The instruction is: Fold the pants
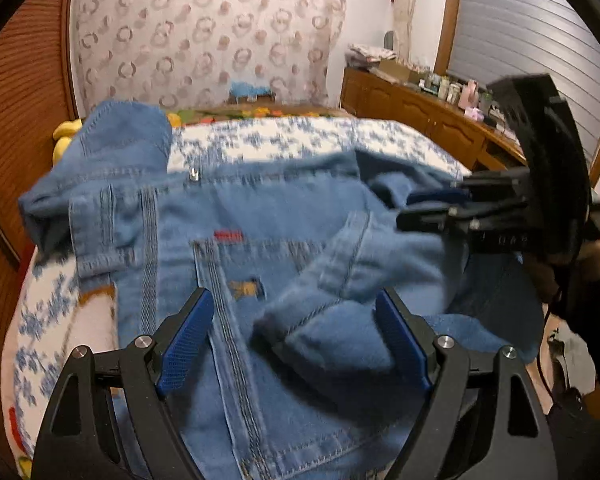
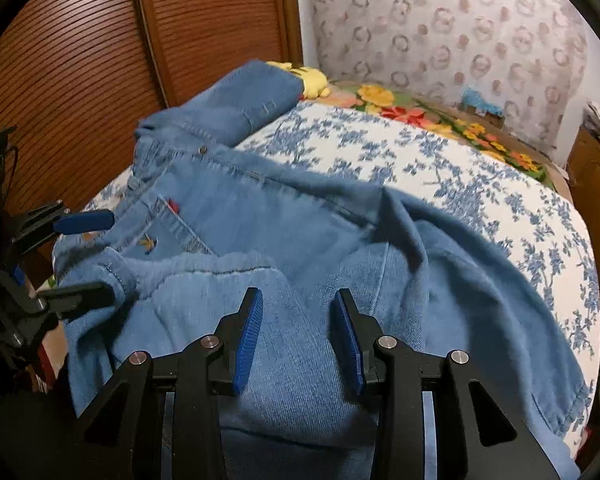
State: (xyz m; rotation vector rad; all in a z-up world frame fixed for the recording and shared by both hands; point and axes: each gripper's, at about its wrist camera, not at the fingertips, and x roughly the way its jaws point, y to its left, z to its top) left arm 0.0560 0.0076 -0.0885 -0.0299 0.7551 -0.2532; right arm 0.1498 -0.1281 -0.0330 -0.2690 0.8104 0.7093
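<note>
On the floral bedspread [image 2: 440, 168], rumpled blue pants [image 2: 260, 232] (denim), both grippers' fingers [image 1: 188, 340] [image 2: 246, 340] wide apart, empty.

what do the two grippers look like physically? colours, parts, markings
Both match: the left gripper and right gripper have black angular frames with triangular cut-outs, silver round pivot bolts, and jaws lined with blue ribbed pads. Seen from the left wrist view, the right unit carries a bulky black housing with faint, unreadable white lettering. Thin black cables trail nearby.
</note>
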